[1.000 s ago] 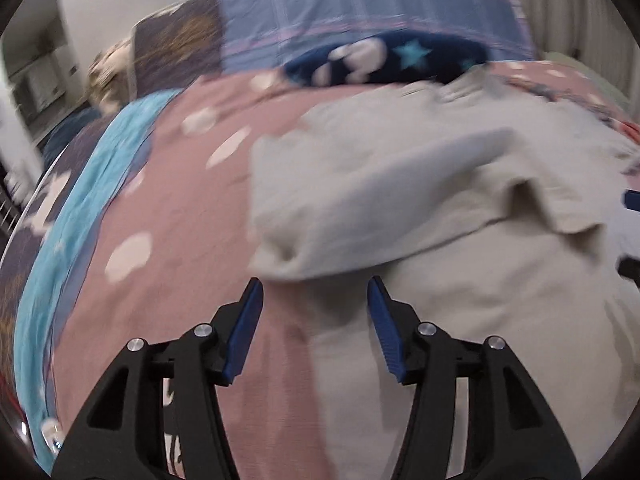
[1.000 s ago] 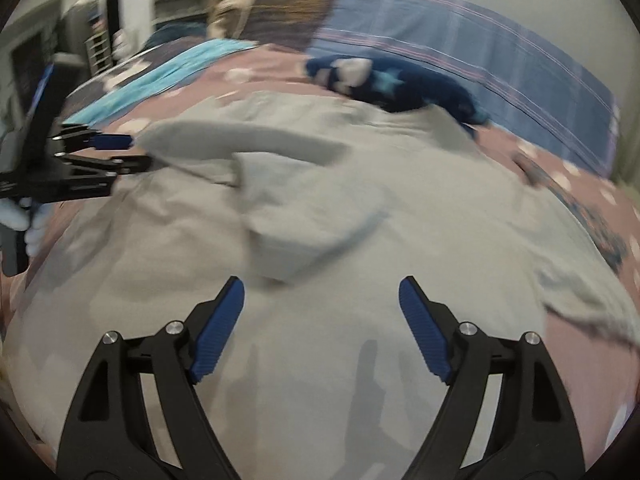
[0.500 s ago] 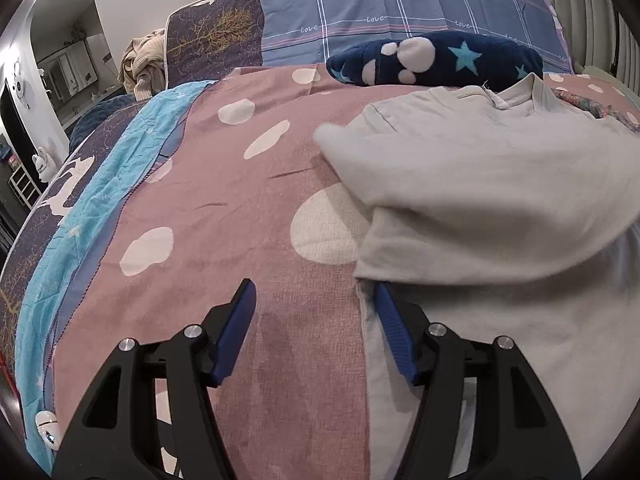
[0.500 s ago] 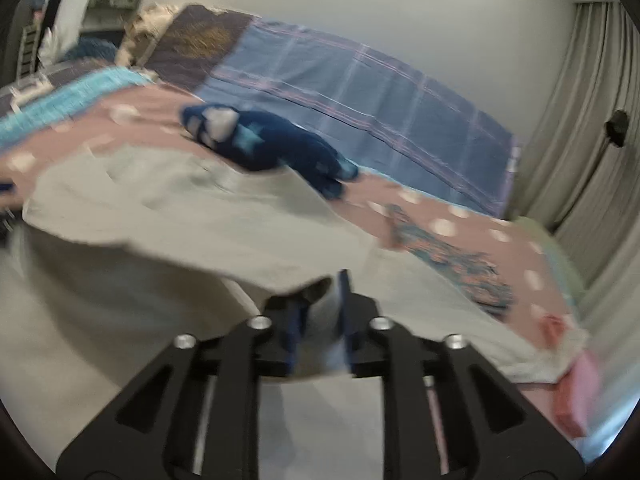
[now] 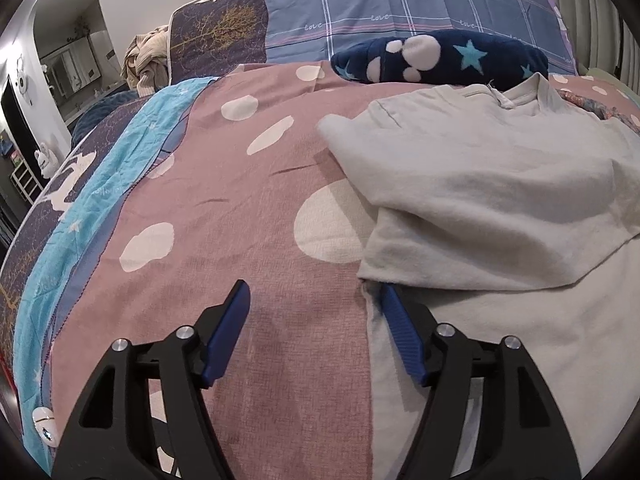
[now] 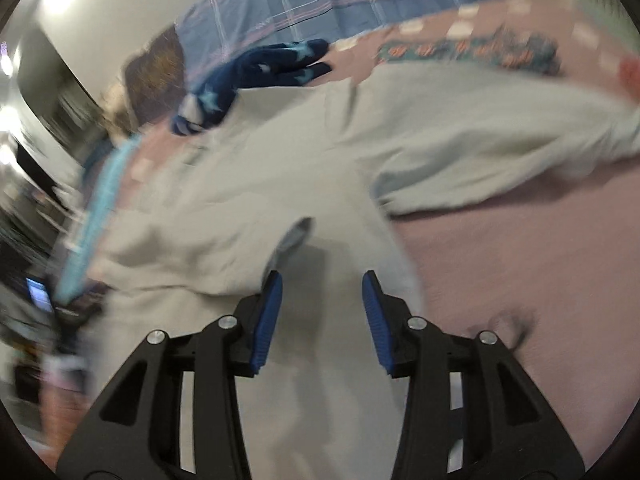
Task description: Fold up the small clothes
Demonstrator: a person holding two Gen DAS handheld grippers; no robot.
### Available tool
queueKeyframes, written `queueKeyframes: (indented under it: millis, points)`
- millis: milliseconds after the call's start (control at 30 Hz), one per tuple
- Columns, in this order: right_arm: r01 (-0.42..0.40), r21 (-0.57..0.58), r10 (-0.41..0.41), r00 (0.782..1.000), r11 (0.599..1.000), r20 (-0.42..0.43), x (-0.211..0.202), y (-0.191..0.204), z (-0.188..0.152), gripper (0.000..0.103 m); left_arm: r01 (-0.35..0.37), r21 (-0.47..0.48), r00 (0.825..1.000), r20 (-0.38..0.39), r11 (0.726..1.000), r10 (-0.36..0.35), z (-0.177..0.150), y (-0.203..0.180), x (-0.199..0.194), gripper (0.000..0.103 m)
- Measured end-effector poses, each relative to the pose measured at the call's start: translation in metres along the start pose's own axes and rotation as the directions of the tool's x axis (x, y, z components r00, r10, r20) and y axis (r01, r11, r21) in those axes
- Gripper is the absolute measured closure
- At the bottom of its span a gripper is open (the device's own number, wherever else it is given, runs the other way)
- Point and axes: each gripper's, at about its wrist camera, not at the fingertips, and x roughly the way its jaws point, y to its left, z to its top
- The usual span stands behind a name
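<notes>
Bedroom, dim, with a bed filling both views; we work over its pink duvet point(image 5: 224, 208), a matte woven cotton printed with pale rounded spots.

Left gripper point(image 5: 316, 300): jaws opening, standing wide, nothing between them but bare duvet. Its right blue ribbed pad lies just at the side seam of the grey shirt point(image 5: 500, 208), whether touching we cannot tell. Right gripper point(image 6: 322, 294): jaws opening, a moderate gap, hovering over the shirt's lower body; cloth lies below the pads, not pinched. The right wrist view is motion-blurred.

We note the shirt is a soft, slightly fuzzy knit, pale grey, spread flat on the bed's right half as the left wrist view shows it. Its long axis runs from the hem near the grippers to the ribbed collar point(image 5: 504, 98) at the far end, so the neck points toward the headboard. One sleeve point(image 5: 460, 184) is folded across the chest, making a thick diagonal band. In the right wrist view the other sleeve point(image 6: 500, 160) stretches outward onto the duvet.

Beyond the collar, a navy plush blanket point(image 5: 440, 58) with white blobs and teal stars lies bunched. Behind it stands a blue plaid pillow point(image 5: 400, 8), and beside that a dark pillow with a gold tree print point(image 5: 220, 36). A turquoise stripe point(image 5: 100, 200) runs along the duvet's left edge. A crumpled beige garment point(image 5: 146, 60) sits at the far left corner. Curtains point(image 5: 592, 12) hang at the far right; shelving shows dimly at the left.
</notes>
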Motion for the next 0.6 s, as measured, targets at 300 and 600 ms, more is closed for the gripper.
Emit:
queueKeyframes:
  millis: [300, 600]
  points:
    - [-0.21, 0.297, 0.249, 0.963, 0.931, -0.1, 0.049, -0.016, 0.015, 0.037, 0.002, -0.004, 1.0, -0.004, 1.0, -0.002, 0.001, 0.0, 0.002, 0.033]
    - [-0.043, -0.158, 0.089, 0.951, 0.986, 0.296, 0.009, 0.071, 0.074, 0.096, -0.002, 0.048, 0.999, 0.049, 0.999, -0.001, 0.011, -0.015, -0.002, 0.06]
